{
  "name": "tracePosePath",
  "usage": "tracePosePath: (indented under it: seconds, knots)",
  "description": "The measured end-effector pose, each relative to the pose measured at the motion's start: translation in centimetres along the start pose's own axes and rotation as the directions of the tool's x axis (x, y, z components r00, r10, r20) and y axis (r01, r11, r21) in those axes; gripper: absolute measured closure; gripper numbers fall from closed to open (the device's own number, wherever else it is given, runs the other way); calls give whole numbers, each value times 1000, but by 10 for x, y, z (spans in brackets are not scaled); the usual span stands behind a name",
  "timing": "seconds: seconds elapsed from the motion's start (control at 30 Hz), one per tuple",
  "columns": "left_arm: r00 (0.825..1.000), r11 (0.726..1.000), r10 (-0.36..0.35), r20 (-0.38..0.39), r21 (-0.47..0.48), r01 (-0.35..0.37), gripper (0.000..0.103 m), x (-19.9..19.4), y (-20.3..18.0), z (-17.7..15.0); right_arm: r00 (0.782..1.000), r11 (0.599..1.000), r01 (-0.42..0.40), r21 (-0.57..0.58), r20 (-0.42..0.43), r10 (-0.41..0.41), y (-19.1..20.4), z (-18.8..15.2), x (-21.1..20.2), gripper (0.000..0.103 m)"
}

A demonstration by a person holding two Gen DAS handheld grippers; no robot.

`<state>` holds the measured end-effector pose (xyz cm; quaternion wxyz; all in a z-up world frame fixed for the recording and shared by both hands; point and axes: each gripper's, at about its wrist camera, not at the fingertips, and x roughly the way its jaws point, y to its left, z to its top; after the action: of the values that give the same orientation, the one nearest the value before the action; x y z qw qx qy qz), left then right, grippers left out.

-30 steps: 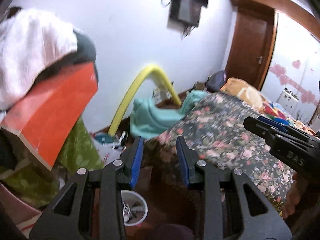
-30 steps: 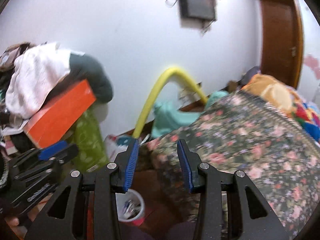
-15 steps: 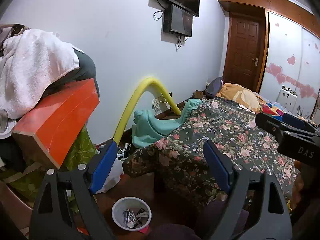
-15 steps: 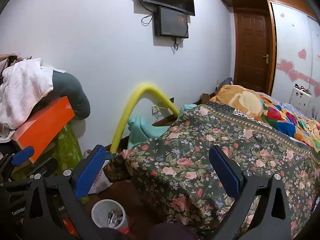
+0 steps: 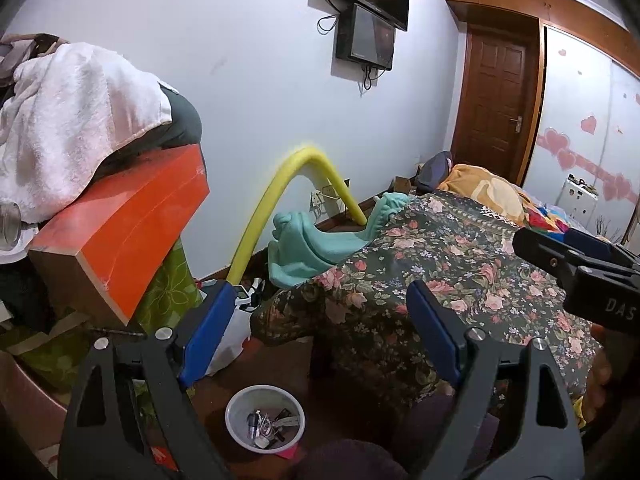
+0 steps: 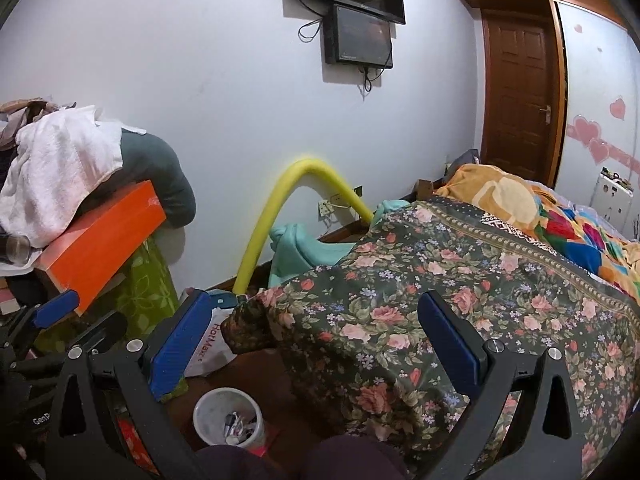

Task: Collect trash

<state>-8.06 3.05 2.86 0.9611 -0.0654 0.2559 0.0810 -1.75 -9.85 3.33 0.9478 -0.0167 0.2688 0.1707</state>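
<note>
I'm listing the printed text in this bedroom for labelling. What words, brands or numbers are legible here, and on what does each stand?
"DAS": white letters on the black body of the right gripper, seen from the left wrist camera.
"HotMax": red print on the white plastic bag on the floor.
"Gen", cut off: white letters on the left gripper, at the right wrist view's edge.
Small marking along the lower screen's bottom edge: too small to read.

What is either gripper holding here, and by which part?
Nothing. The left gripper and right gripper have just opened their jaws wide, with nothing between them.
</note>
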Motion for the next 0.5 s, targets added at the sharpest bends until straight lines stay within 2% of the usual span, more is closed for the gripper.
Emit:
tracePosePath:
  seconds: [0.5]
  knots:
    - [1000, 1000, 10, -19, 2, -10, 16, 7, 6, -3, 1000, 1000, -1, 1, -25, 1, 5, 0, 8, 1]
